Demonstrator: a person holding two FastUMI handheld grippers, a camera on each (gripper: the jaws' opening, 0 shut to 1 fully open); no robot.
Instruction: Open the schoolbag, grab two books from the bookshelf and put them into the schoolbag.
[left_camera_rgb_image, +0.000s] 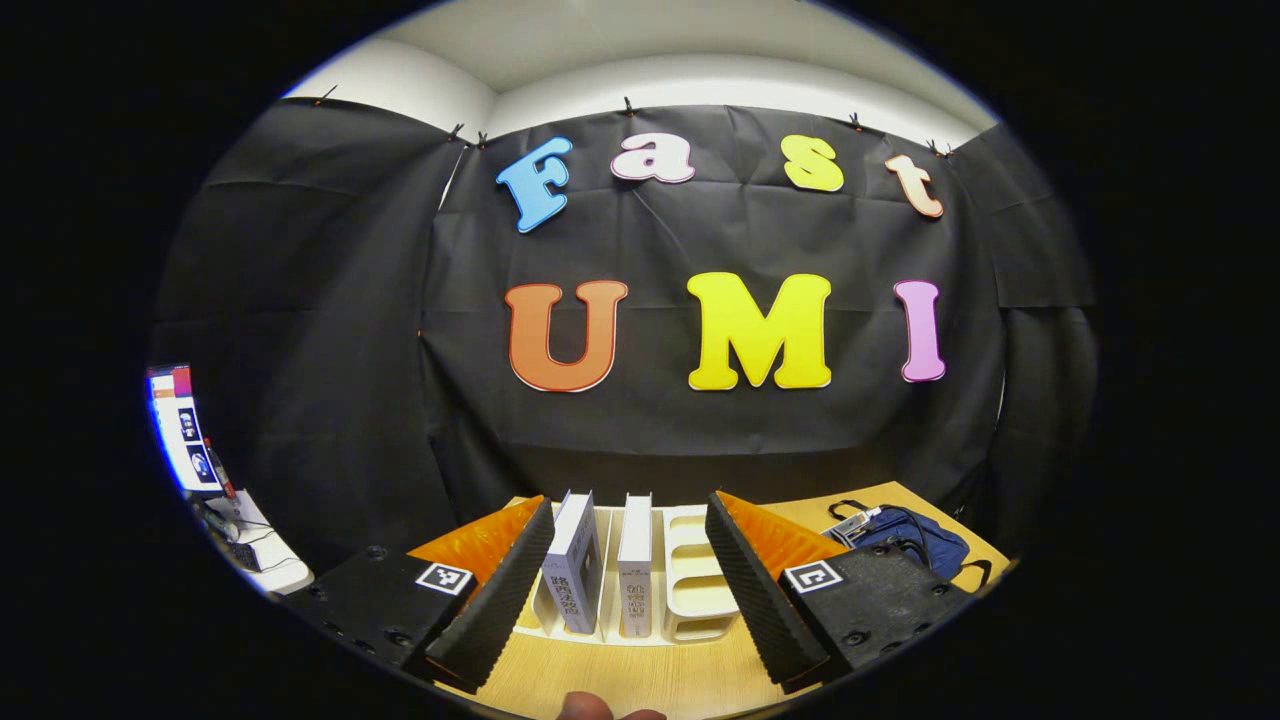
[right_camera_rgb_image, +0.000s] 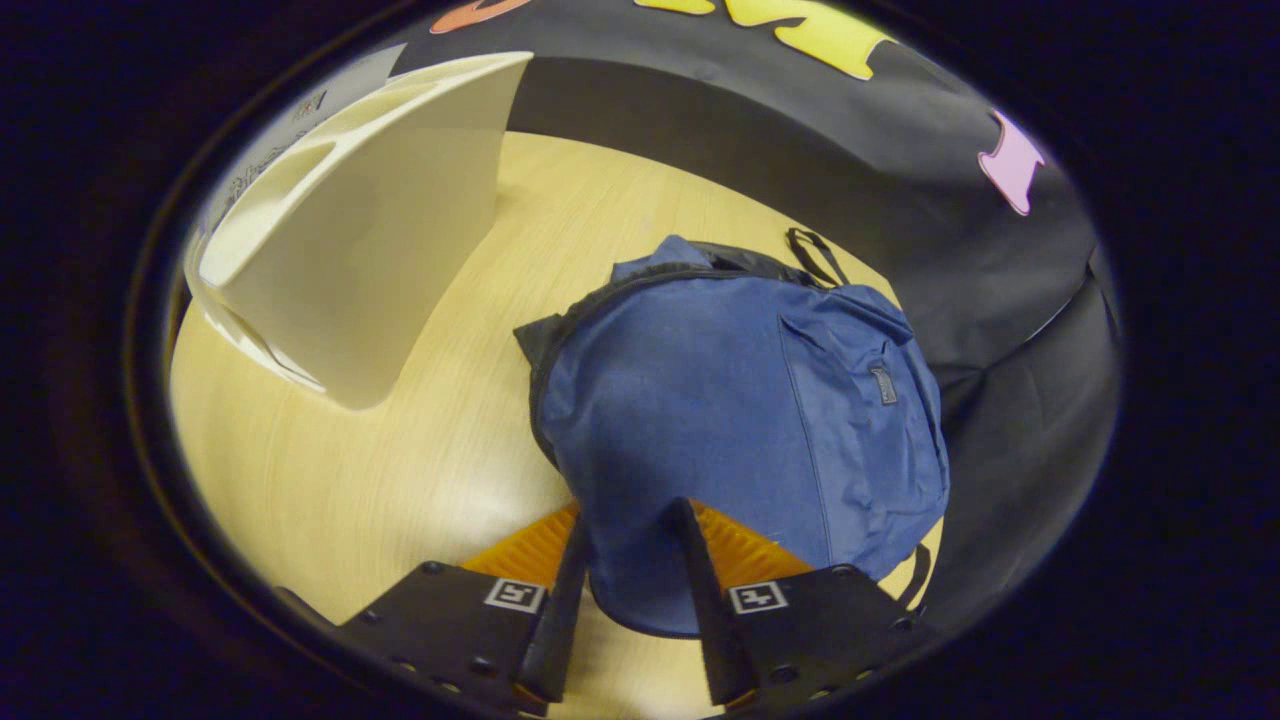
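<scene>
Two books (left_camera_rgb_image: 600, 565) stand upright in a white bookshelf (left_camera_rgb_image: 690, 585) on the pale wooden tabletop (left_camera_rgb_image: 640, 675), framed between the widely spread fingers of the left tool (left_camera_rgb_image: 625, 590), which hangs short of them and touches neither. Off to that tool's right, the blue schoolbag (left_camera_rgb_image: 915, 540) lies flat near the tabletop's far corner. In the right gripper view, the right tool (right_camera_rgb_image: 630, 590) reaches over the near edge of the schoolbag (right_camera_rgb_image: 740, 420), its fingers parted with a fold of blue fabric between them; whether they pinch the cloth cannot be told. The bag's zipper line runs along its far-left rim, and the bag looks not yet open. Opening it appears to be the step in hand: it likely calls for one tool pinning the fabric while the other finds the zipper pull, drawing it along the curve without dragging the bag toward the bookshelf (right_camera_rgb_image: 370, 230).
</scene>
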